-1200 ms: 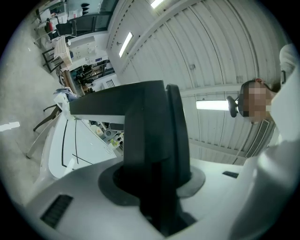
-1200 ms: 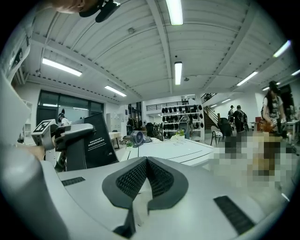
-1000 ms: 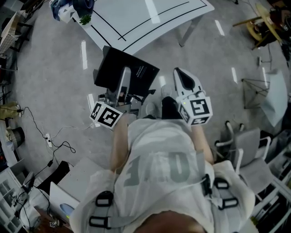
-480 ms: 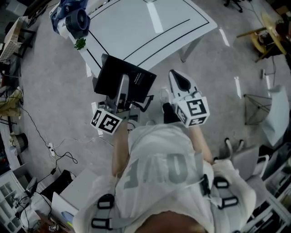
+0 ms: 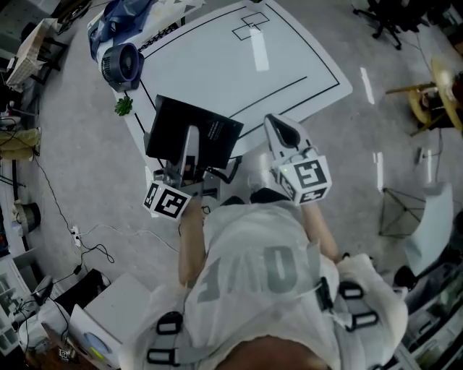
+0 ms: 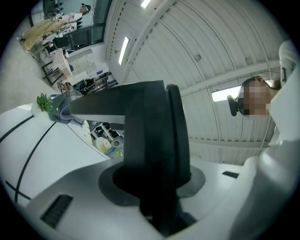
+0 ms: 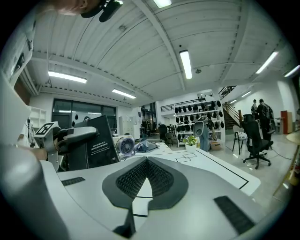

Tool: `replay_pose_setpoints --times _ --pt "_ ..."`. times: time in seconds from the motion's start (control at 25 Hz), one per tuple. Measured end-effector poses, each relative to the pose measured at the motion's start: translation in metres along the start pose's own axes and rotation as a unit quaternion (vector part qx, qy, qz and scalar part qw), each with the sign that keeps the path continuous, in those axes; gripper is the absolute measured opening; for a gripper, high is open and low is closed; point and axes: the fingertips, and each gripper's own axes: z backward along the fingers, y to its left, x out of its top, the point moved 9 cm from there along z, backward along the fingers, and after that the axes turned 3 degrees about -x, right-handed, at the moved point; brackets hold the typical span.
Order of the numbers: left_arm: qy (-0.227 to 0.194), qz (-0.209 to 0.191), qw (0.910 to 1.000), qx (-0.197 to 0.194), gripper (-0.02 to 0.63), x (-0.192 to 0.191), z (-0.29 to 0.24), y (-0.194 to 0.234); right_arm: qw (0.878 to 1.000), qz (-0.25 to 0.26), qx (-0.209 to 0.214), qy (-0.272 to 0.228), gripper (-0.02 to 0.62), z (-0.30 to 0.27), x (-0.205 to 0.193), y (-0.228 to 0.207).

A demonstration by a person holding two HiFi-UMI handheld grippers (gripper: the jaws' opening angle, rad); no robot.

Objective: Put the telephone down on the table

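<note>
The telephone (image 5: pixel 189 129) is a flat black slab with white print, and it hangs over the near edge of the white table (image 5: pixel 239 65). My left gripper (image 5: pixel 189 144) is shut on its lower part. In the left gripper view the black telephone (image 6: pixel 150 136) fills the gap between the jaws and hides their tips. My right gripper (image 5: pixel 283 134) is to the right of the telephone, over the table edge, shut and empty. In the right gripper view the jaws of that gripper (image 7: pixel 146 164) meet at the tips, and the telephone (image 7: pixel 98 146) stands upright at the left.
Black outlines are marked on the table. A small fan (image 5: pixel 118 63), a green plant (image 5: pixel 124 106) and blue cloth (image 5: pixel 129 14) sit at its far left corner. Cables (image 5: pixel 94 238) lie on the floor at the left, with chairs (image 5: pixel 427 224) at the right.
The table has drawn closer beneath both grippers. The telephone, earlier over the floor before the table, now overlaps the table's edge. The left gripper's grip is unchanged.
</note>
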Motion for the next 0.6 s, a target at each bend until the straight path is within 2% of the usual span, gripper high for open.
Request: replay_pose_setpoints --times 0.24,0.4,0.6 --pt "0.006 0.013 0.9999 0.008 0.155 -0.009 -0.024 0.009 1.0 -0.002 0.012 0.007 0.008 -0.024 0.001 -0.025" --pt "0.017 0.019 0.9997 0.0 0.155 -0.009 -0.037 0.012 1.0 -0.001 0.017 0.012 0.008 -0.03 0.008 -0.03" --pt "0.034 0.024 0.999 -0.017 0.155 -0.008 -0.049 0.019 1.0 -0.006 0.002 0.006 0.008 -0.036 0.009 -0.033"
